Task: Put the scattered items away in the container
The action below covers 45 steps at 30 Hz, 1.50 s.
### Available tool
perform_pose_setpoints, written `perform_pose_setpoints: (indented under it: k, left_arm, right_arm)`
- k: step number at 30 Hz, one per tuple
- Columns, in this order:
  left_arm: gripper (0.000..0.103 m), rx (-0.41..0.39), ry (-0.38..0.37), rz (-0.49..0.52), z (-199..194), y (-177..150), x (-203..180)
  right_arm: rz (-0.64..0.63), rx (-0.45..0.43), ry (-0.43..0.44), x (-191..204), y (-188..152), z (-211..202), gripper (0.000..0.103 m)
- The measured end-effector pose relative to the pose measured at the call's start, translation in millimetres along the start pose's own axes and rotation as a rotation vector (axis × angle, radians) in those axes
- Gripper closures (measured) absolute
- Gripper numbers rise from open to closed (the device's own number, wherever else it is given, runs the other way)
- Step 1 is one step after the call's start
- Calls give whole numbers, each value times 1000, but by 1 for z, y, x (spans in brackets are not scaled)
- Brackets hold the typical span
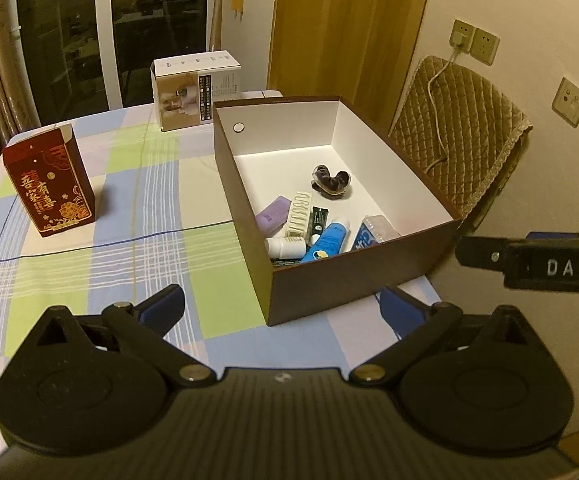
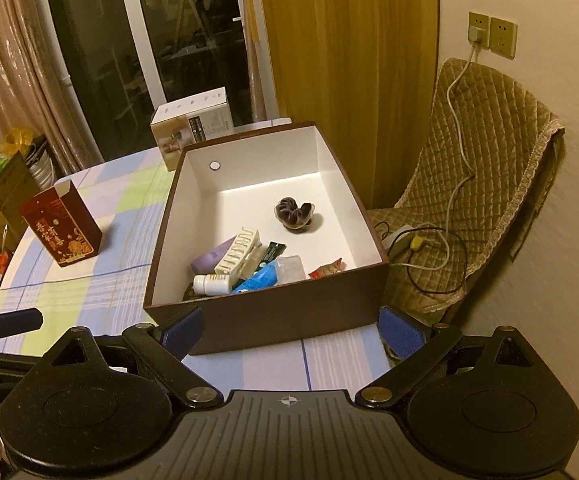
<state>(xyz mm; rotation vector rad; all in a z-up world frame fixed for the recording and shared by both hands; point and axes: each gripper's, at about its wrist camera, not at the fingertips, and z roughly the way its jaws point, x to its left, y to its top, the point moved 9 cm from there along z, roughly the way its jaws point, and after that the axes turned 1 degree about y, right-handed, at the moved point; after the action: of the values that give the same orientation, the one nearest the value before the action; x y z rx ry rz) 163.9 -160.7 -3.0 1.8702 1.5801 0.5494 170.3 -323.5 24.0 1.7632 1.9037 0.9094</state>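
The brown cardboard box (image 2: 265,320), white inside, is seen standing open on the checked tablecloth (image 1: 89,248). Inside it, against the near wall, a cluster is gathered: a blue tube (image 2: 258,279), a white pill bottle (image 2: 211,283), a cream ribbed case (image 2: 236,256), a lilac case (image 2: 214,259) and a clear blister pack (image 2: 291,267). A dark scrunchie (image 2: 295,214) is found alone, farther back in the box. Just in front of the box, the right gripper (image 2: 291,330) is held with jaws spread wide, nothing between them. The left gripper (image 1: 285,312) is likewise released and empty, at the box's near corner. Left of the box a red gift carton (image 1: 49,184) is seen; behind the box, a white product carton (image 1: 187,92). A quilted chair (image 2: 477,184) is set right of the box.
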Motion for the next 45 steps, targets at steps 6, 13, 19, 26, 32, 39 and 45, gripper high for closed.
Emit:
perform_pose_setpoints:
  k: [6, 13, 19, 26, 32, 39, 45]
  left_arm:
    - [1, -6, 18, -8, -10, 2, -4]
    - [1, -4, 27, -30, -18, 3, -4]
    - [1, 2, 40, -44, -20, 4, -4]
    - [1, -2, 52, -36, -21, 3, -6]
    - [1, 1, 49, -37, -21, 3, -8]
    - [1, -4, 52, -39, -20, 5, -9]
    - [1, -3, 53, -37, -19, 5, -9]
  right_arm:
    - [-3, 4, -9, -1, -3, -11, 4]
    - [-14, 7, -16, -1, -6, -23, 4]
    - [-18, 11, -15, -1, -7, -27, 4]
    - [-25, 14, -16, -1, -8, -31, 4]
    - [-36, 24, -11, 1, -9, -33, 4]
    - [-52, 27, -9, 4, -7, -33, 4]
    - [-58, 30, -13, 4, -7, -33, 4]
